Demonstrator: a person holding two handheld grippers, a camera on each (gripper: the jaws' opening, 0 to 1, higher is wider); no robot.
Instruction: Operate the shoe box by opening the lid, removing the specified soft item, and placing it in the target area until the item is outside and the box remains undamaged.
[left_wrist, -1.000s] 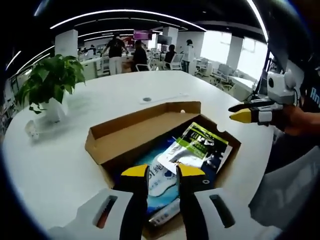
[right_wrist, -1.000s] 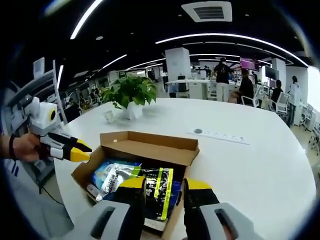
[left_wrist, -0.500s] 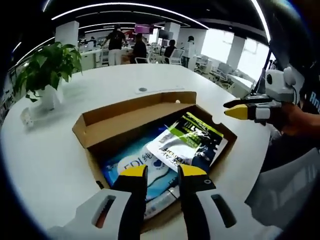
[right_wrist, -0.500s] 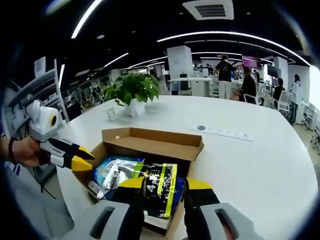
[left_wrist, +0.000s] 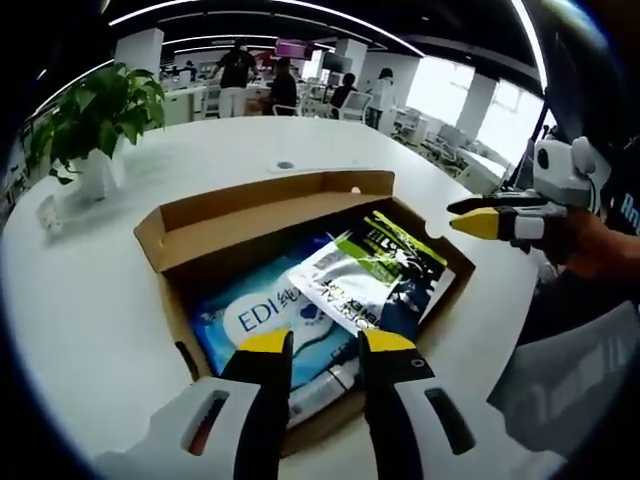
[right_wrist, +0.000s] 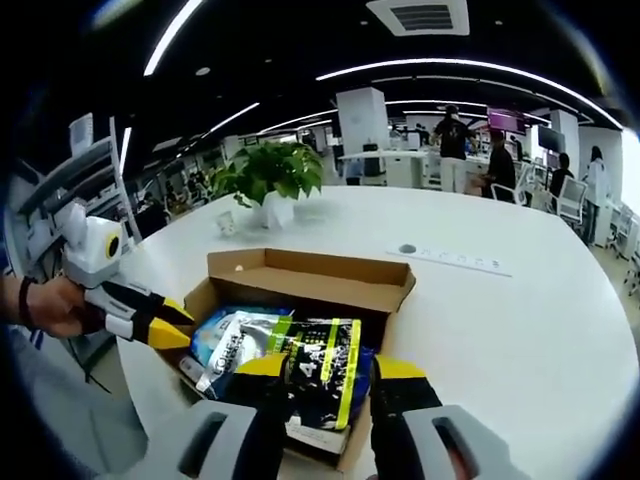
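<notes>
Your open shoe box (left_wrist: 270, 215) holds soft packets (left_wrist: 370, 275); left tongs (left_wrist: 318, 342) and right tongs (right_wrist: 330, 368) hover spread, empty.

The shoe box (left_wrist: 262, 216) was plain brown corrugated cardboard — matt, with raw-cut edges. Inside it, the green-and-black pouch (left_wrist: 372, 272) was glossy plastic film that caught the ceiling lights, and the blue pack (left_wrist: 262, 318) beneath it looked like a smooth, slightly shiny plastic wrapper. The counter (left_wrist: 90, 300) was a smooth white surface with a soft sheen. The left gripper (left_wrist: 326, 345) had glossy yellow tips on black jaws, set in matt pale-grey plastic housings — the right gripper (right_wrist: 329, 369) looked the same.
</notes>
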